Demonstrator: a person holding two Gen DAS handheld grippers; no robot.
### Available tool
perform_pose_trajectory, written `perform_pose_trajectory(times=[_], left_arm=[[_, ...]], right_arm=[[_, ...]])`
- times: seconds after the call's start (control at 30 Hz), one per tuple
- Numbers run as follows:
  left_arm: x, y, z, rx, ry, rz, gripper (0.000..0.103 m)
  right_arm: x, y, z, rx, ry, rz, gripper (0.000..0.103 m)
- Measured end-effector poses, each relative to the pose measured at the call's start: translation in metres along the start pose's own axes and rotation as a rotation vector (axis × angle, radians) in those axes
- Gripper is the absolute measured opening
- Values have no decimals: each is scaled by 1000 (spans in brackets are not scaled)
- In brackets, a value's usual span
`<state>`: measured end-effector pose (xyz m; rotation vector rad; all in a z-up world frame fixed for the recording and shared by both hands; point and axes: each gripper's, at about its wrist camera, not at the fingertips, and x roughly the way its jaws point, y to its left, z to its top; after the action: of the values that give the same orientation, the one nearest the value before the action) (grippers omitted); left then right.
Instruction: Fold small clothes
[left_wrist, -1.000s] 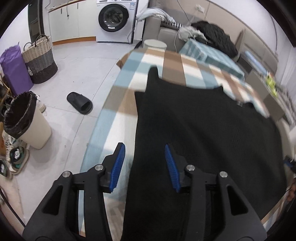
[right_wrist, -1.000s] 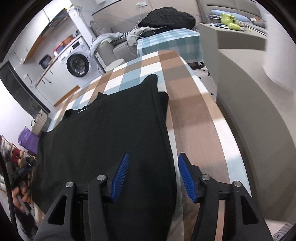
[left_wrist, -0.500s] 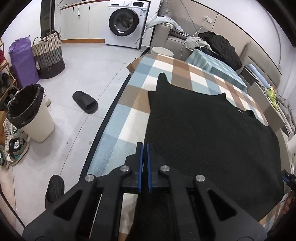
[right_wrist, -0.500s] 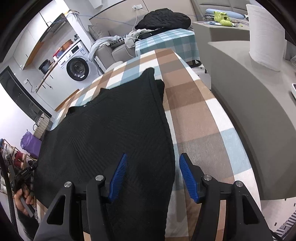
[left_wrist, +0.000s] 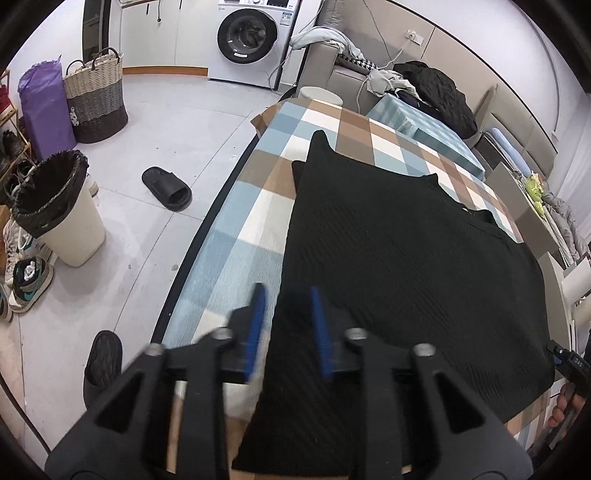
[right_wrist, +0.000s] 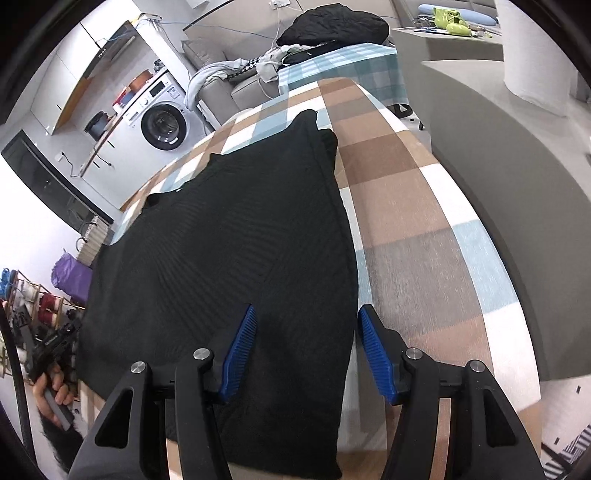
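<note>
Black ribbed knit garment (left_wrist: 406, 266), flat on checked tablecloth (left_wrist: 258, 206), long axis toward twelve o'clock. Left gripper (left_wrist: 286, 328): jaws opening, straddling the near left edge, pads clear. Right gripper (right_wrist: 306, 347): jaws spread over the near right edge. Far: slipper (left_wrist: 168, 187), washing machine (left_wrist: 251, 37).

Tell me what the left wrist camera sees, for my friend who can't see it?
The left gripper, its jaws opening, straddles the near edge of a black knit garment spread on a checked tablecloth. Beyond are a slipper, bin and washing machine.
</note>
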<state>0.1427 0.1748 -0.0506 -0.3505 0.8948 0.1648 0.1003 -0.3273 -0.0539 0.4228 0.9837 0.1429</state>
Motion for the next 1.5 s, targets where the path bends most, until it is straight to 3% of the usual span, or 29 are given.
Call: perform_pose_trajectory(times=[0.07, 0.17, 0.27, 0.33, 0.43, 0.7, 0.77, 0.8, 0.83, 0.9, 1.03, 1.13, 1.23, 1.33, 1.37, 1.4, 1.47, 1.5], left_arm=[[-5, 0, -7, -7, -2, -6, 51], [-11, -3, -20, 3, 4, -29, 62], [-14, -5, -30, 5, 15, -33, 62], [-15, -6, -36, 4, 20, -31, 62], [-18, -6, -42, 1, 22, -25, 62], [-15, -8, -57, 20, 67, -31, 62], [-14, -10, -59, 27, 69, -31, 62], [-14, -11, -59, 27, 67, -32, 62], [-15, -12, -59, 25, 66, -32, 62], [-14, -12, -58, 22, 67, -25, 62], [-14, -11, -57, 17, 63, -29, 62], [-12, -13, -57, 22, 67, -26, 62], [-11, -15, -57, 33, 69, -27, 62], [-9, -17, -56, 42, 66, -29, 62], [-9, -18, -57, 43, 61, -25, 60], [-10, -17, -57, 44, 52, -22, 56], [-12, -15, -57, 40, 34, -31, 31], [-13, -14, -57, 36, 29, -34, 25]], right_arm=[[-10, -4, -6, 19, -7, 13, 59], [-20, -6, -16, 30, -17, 51, 59], [-22, -5, -20, 28, -29, 56, 58], [-21, 2, -19, 7, -42, 69, 40], [-27, 16, -18, -51, -88, 111, 31], [-21, 7, -24, -43, -75, 126, 29], [-22, 7, -22, -43, -93, 144, 22], [-25, 8, -20, -47, -116, 154, 12], [-29, 9, -20, -54, -138, 167, 8], [-40, 13, -21, -78, -192, 193, 6], [-37, -1, -29, -57, -150, 117, 5], [-27, -18, -35, 23, -75, 144, 9], [-25, -23, -40, 44, -56, 179, 21], [-22, -20, -43, 36, -49, 164, 22], [-23, -17, -43, 25, -61, 148, 20], [-28, -12, -43, -2, -92, 153, 11], [-46, 2, -45, -75, -177, 177, 7], [-51, 6, -44, -97, -198, 176, 6]])
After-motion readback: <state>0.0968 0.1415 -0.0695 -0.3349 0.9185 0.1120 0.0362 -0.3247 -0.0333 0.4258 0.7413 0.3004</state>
